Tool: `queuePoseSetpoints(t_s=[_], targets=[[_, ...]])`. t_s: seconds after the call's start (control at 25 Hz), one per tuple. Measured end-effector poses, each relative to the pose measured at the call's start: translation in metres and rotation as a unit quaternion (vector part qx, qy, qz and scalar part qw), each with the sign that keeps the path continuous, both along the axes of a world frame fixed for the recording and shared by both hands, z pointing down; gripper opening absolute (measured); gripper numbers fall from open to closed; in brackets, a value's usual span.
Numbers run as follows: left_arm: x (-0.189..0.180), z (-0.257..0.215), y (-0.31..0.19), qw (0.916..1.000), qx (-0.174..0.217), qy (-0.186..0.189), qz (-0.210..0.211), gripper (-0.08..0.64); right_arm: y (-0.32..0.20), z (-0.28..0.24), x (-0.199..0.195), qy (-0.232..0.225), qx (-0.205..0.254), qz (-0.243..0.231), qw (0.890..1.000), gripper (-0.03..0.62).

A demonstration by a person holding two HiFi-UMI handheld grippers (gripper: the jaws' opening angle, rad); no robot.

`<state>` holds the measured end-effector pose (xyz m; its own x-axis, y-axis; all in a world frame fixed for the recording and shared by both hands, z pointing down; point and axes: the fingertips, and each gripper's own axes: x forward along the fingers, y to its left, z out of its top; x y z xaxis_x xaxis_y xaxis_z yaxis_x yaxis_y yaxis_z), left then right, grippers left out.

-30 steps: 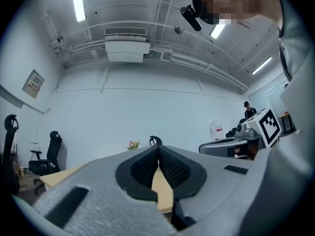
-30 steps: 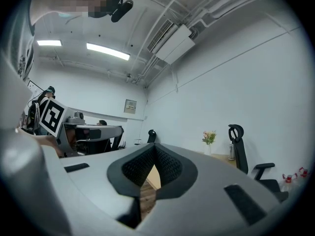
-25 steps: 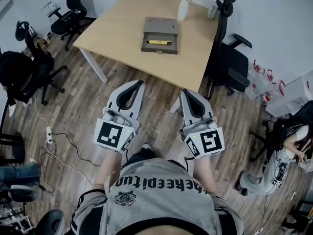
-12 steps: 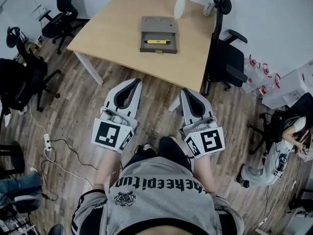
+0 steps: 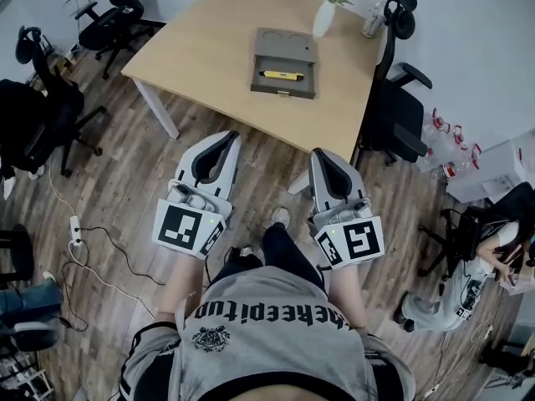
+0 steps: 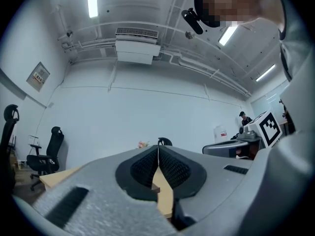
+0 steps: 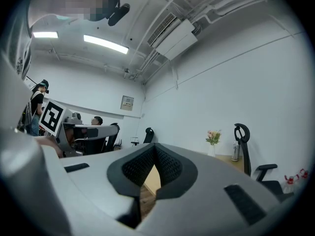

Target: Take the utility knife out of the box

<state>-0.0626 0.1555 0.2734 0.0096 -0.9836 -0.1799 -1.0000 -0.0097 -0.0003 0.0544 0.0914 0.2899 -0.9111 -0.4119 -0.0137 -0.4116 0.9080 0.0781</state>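
Observation:
An open grey-brown box lies on the wooden table, and a yellow utility knife rests inside it. My left gripper and right gripper hang side by side over the floor, well short of the table's near edge. Both are shut with nothing between the jaws. In the left gripper view the black pads meet at the tips, with the table edge behind them. The right gripper view shows its pads closed too.
A white vase with flowers and a bottle stand at the table's far edge. A black office chair sits to the table's right, and more chairs stand at the left. Cables lie on the floor. A person sits at the right.
The person has stepped forward with both grippers towards the table. Both grippers stay shut and side by side.

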Motion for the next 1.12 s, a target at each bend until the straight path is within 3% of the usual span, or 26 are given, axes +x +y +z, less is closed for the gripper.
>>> queuePoseSetpoints(t_s=[1.12], targets=[[-0.022,-0.016,-0.153,0.9998,0.001,-0.010,-0.016,0.020,-0.158,-0.010,-0.036,-0.012,-0.006,-0.036,0.999,0.006]])
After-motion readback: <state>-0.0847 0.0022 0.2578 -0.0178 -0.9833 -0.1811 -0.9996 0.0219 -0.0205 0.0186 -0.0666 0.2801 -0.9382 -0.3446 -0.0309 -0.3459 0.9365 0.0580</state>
